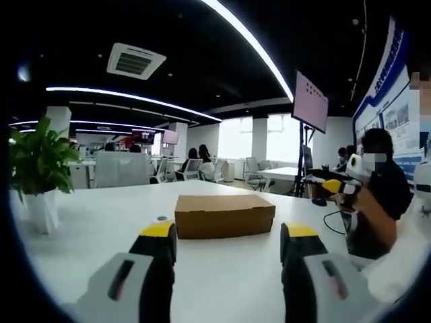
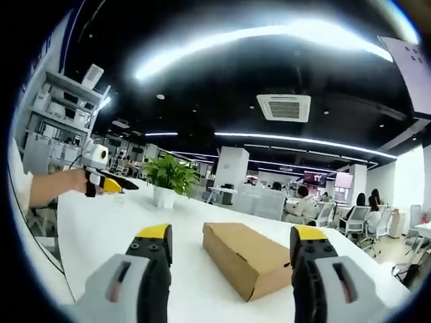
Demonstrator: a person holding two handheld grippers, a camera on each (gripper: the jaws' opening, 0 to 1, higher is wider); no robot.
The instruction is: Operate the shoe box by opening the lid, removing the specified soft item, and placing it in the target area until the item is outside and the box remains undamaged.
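Our left gripper [image 1: 229, 245] hangs above the white table [image 1: 94, 222] with its yellow-tipped jaws spread wide and nothing between them; our right gripper [image 2: 232, 249] is released in the same way, jaws apart and empty. Straight ahead of the left gripper, well apart from its tips, lies the shoe box [image 1: 224, 214], a plain brown cardboard box with its lid shut, resting flat in the middle of the table, its long side turned broadside to us. From the right gripper the same shoe box [image 2: 248, 258] sits between the jaw tips in the view, one corner pointing toward us and its long axis running off at a slant. We judge the right gripper the nearer, though neither touches the cardboard. A potted plant [image 1: 37, 168] stands toward the table's far edge, clear of the box. The lid is not yet opened.
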